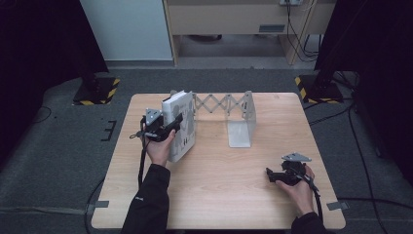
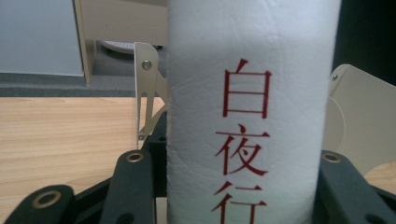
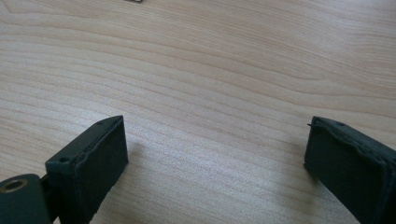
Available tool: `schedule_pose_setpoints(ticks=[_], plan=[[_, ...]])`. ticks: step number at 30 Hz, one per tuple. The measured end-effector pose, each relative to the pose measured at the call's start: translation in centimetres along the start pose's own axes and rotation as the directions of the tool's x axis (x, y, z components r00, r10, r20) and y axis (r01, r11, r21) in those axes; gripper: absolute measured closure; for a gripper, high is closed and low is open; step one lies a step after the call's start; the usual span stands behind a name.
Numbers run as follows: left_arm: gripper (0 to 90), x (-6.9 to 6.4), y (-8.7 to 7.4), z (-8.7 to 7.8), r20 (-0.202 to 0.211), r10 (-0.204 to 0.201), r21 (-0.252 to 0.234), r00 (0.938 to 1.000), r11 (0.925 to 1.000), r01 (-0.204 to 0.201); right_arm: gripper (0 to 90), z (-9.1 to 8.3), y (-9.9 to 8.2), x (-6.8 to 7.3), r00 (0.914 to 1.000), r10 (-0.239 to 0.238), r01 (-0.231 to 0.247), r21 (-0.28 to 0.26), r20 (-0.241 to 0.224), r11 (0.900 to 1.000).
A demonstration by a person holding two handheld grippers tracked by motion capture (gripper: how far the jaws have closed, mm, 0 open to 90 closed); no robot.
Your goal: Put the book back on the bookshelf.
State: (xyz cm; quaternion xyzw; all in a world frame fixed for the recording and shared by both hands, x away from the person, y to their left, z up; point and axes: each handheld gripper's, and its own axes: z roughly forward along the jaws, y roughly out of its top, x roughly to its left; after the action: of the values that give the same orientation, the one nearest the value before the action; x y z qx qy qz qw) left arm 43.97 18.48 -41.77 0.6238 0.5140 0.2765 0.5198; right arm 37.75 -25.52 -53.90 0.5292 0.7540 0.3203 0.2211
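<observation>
A white book (image 1: 181, 126) stands upright on the wooden tabletop (image 1: 219, 185), clamped at its spine by the left gripper (image 1: 176, 120). In the left gripper view the black jaws press both sides of the spine (image 2: 252, 112), which carries red characters. Just beyond the gripper, touching the book's far side, stands an expandable metal bookend rack (image 1: 234, 114) with a scissor lattice. The right gripper (image 1: 271, 174) rests low over bare wood well to the right, nearer the person, its jaws spread wide apart with nothing between them.

Lab: taped stand bases (image 1: 96, 91), black drapes (image 1: 44, 39)
</observation>
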Motion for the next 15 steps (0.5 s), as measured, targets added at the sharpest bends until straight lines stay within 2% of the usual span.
schedule_pose_setpoints(ticks=[6, 9, 15], plan=[[51.8, 0.0, -0.6, -0.8, 0.003, 0.031, 0.005, 0.9995, 0.9995, -0.031, 6.4, 0.0, 0.0, 0.0, 1.0, 0.0, 0.0, 0.002, -0.001, 1.0], [51.6, 0.1, -1.1, -1.7, 0.006, 0.052, 0.017, 0.9986, 0.9985, -0.052, 6.4, 0.0, 0.0, 0.0, 1.0, 0.0, 0.0, 0.0, 0.001, 1.0], [51.5, 0.0, -2.6, -3.4, 0.017, 0.067, 0.031, 0.9976, 0.9972, -0.068, 6.3, 0.0, 0.0, 0.0, 1.0, 0.0, 0.0, 0.002, -0.001, 1.0]])
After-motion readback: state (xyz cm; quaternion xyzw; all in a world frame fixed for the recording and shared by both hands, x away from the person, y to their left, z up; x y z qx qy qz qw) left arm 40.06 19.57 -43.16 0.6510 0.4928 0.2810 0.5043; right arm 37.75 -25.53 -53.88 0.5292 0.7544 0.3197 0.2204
